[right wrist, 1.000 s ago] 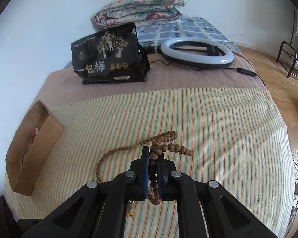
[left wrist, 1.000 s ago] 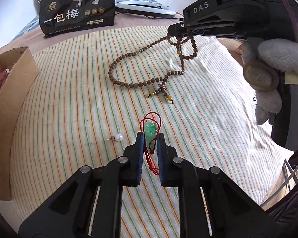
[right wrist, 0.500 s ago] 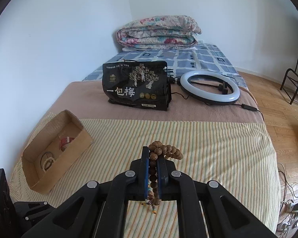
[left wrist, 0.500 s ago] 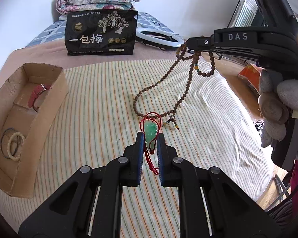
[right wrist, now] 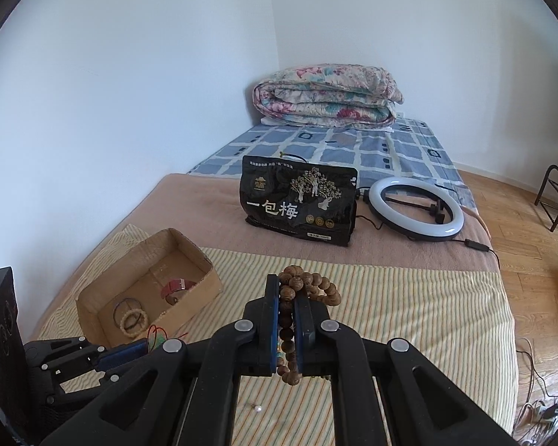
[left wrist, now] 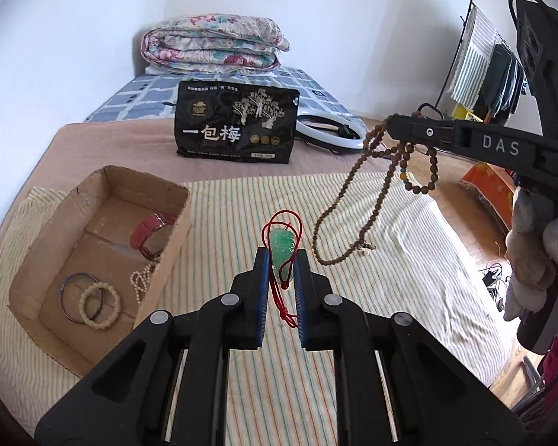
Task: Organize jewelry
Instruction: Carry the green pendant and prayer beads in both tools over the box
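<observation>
The green pendant [left wrist: 283, 248] on its red cord [left wrist: 281, 299] sits pinched between the nearly closed jaws of the left gripper [left wrist: 282, 260], held in the air above the striped cloth [left wrist: 390, 282]. The right gripper [right wrist: 286, 290] is clamped tight on the brown bead necklace [left wrist: 357, 208], whose long loops dangle free from its tip. Both grippers point slantwise down toward the bed, the right one held by a gloved hand [left wrist: 535, 256]. The cardboard box [left wrist: 167, 230] lies to the left with a red watch [left wrist: 150, 230] and bracelets [left wrist: 93, 303] inside. Compared with a second ago, both grippers are higher and the necklace has left the cloth entirely.
</observation>
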`<move>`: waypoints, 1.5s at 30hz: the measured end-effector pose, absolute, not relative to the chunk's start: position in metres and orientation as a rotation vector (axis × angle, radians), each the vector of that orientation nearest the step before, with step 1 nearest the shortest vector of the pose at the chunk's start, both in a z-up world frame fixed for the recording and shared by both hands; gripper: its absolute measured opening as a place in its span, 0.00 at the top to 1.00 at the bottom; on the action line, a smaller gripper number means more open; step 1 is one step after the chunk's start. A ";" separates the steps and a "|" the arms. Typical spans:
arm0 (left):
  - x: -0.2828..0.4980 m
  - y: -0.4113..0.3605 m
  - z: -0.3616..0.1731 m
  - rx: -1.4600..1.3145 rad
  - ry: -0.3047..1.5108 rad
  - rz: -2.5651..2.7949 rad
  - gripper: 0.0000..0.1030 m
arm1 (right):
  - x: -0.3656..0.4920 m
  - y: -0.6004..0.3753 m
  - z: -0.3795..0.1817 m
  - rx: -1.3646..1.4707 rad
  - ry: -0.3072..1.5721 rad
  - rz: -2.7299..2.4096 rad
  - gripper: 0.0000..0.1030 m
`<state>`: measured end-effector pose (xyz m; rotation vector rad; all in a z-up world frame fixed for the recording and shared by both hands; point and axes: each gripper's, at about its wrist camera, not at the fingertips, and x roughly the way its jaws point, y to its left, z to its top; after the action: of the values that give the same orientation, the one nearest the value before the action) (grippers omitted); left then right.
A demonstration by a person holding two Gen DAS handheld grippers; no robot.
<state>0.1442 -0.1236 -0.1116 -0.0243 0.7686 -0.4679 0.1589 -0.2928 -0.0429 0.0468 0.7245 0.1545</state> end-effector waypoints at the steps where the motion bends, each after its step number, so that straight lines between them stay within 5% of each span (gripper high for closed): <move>1: 0.144 -0.120 -0.108 -0.020 0.756 -0.457 0.89 | 0.158 -0.289 -0.040 0.045 0.718 0.161 0.96; 34: 0.182 0.025 -0.091 -0.129 0.724 -0.155 0.89 | 0.187 -0.148 0.006 0.067 0.570 0.401 0.96; 45: 0.186 0.029 -0.104 -0.098 0.764 -0.136 0.90 | 0.211 -0.115 -0.029 0.073 0.633 0.455 0.96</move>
<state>0.1863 0.0288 -0.1041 -0.0976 0.7642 -0.1362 0.2112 -0.1147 -0.0287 0.0727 0.6331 0.4550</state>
